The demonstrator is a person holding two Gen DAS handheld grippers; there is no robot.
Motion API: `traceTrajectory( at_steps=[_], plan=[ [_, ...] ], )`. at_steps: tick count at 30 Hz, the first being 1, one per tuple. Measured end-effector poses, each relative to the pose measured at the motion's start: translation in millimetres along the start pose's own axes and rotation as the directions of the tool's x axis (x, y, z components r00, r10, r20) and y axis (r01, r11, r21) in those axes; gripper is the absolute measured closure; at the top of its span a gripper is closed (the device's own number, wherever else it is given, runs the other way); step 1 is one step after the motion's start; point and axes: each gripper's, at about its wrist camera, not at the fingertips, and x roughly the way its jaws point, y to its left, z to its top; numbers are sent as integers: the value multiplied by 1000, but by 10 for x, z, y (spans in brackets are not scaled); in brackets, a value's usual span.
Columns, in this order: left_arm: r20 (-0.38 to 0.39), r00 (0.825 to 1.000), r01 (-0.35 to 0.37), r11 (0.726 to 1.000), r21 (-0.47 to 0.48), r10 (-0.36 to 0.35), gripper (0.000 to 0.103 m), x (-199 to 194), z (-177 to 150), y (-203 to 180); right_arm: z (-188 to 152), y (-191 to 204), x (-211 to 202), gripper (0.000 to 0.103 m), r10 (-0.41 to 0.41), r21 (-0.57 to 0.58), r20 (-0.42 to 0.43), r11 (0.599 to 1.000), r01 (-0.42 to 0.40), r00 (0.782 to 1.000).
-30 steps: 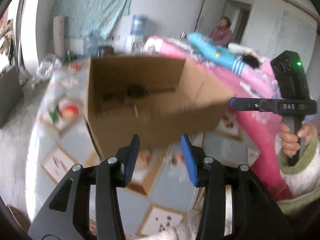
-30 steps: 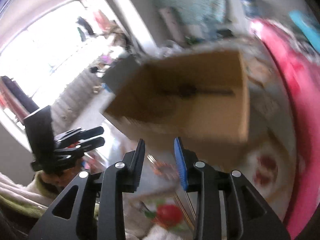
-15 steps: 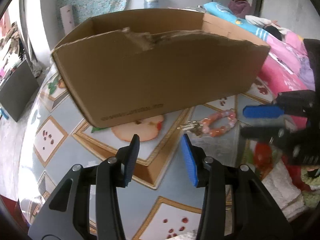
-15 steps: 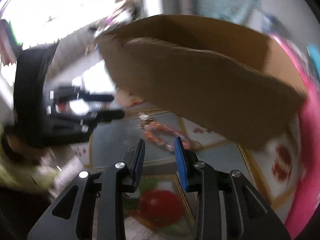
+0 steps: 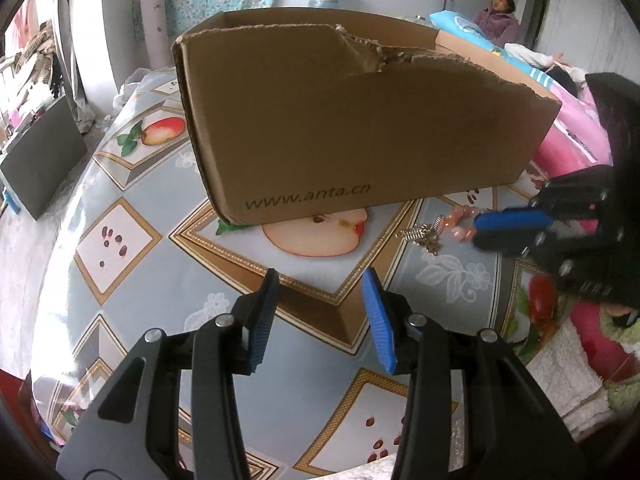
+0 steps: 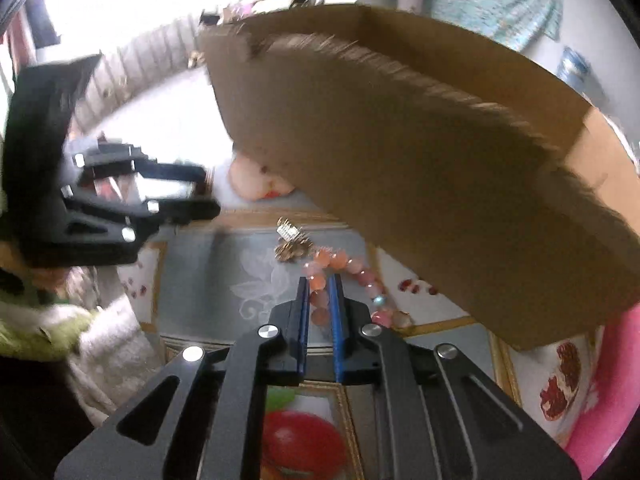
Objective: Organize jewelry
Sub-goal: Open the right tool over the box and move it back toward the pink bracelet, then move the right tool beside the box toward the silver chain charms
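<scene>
Nearest me, my right gripper (image 6: 319, 286) has just been closing, and its blue pads now pinch a few beads of the bracelet (image 6: 344, 280) between them; the rest of the loop lies on the tablecloth (image 6: 216, 276), curving off to the right, with a small cluster of metal charms (image 6: 291, 245) at its far end. I judge the bracelet light and floppy: the beads are hard and round, so they could roll or squirt out of a flat grip, and the string between them gives nothing to brace against. Holding across two or three beads in a row, as I seem to be now, looks safer than pinching one alone, and I would stay off the charm cluster, which looks thin and easy to bend. When lifted, the loose part will likely swing and dangle, so I would raise it gently. My left gripper (image 5: 320, 300) hangs over the bare cloth to the left of the bracelet, its jaws standing apart with nothing between them, not touching anything. Beyond both grippers stands the cardboard box (image 5: 360, 120), open at the top with a torn near wall; the bracelet lies just in front of its right near corner. I take the box to be where the jewellery goes, and its low torn edge looks like the easiest way in.
</scene>
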Motion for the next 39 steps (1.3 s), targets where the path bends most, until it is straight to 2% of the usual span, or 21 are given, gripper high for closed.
traceTrajectory(
  at_steps=[6, 10, 12, 16, 21, 23, 28, 29, 30, 31, 35, 39],
  plan=[
    [20, 1000, 16, 999, -30, -15, 62, -41, -52, 99, -3, -259, -437, 93, -1, 104, 104, 995, -10, 995],
    [33, 999, 8, 998, -62, -6, 62, -108, -99, 246, 123, -240, -546, 93, 44, 124, 145, 990, -62, 988],
    [40, 999, -11, 997, -72, 14, 62, -154, -126, 328, 175, -141, -522, 93, 67, 110, 152, 990, -84, 986],
    [50, 996, -62, 992, -114, 68, 62, -262, -168, 517, 356, 180, -345, 93, 166, 66, 162, 982, -179, 973],
    [63, 988, -125, 976, -176, 138, 62, -427, -206, 781, 628, 501, -18, 93, 311, 58, 181, 944, -325, 933],
    [63, 986, -142, 971, -193, 157, 62, -483, -245, 846, 617, 535, 134, 93, 334, 87, 157, 933, -350, 929],
    [64, 984, -152, 966, -212, 168, 62, -554, -315, 895, 443, 383, 442, 91, 296, 180, 27, 938, -296, 955],
    [64, 985, -146, 967, -210, 162, 62, -548, -322, 889, 395, 345, 438, 89, 277, 190, 16, 943, -275, 961],
    [64, 985, -141, 968, -208, 157, 62, -543, -330, 883, 351, 316, 414, 82, 262, 196, 13, 946, -259, 965],
    [65, 987, -132, 970, -204, 148, 62, -528, -326, 864, 319, 287, 375, 77, 244, 201, 17, 949, -243, 970],
    [75, 992, -91, 980, -178, 105, 62, -474, -282, 769, 206, 127, 117, 77, 138, 240, 83, 958, -154, 987],
    [86, 995, -33, 989, -143, 46, 62, -379, -198, 642, 120, -50, -108, 77, 46, 309, 148, 947, -91, 988]
  ],
)
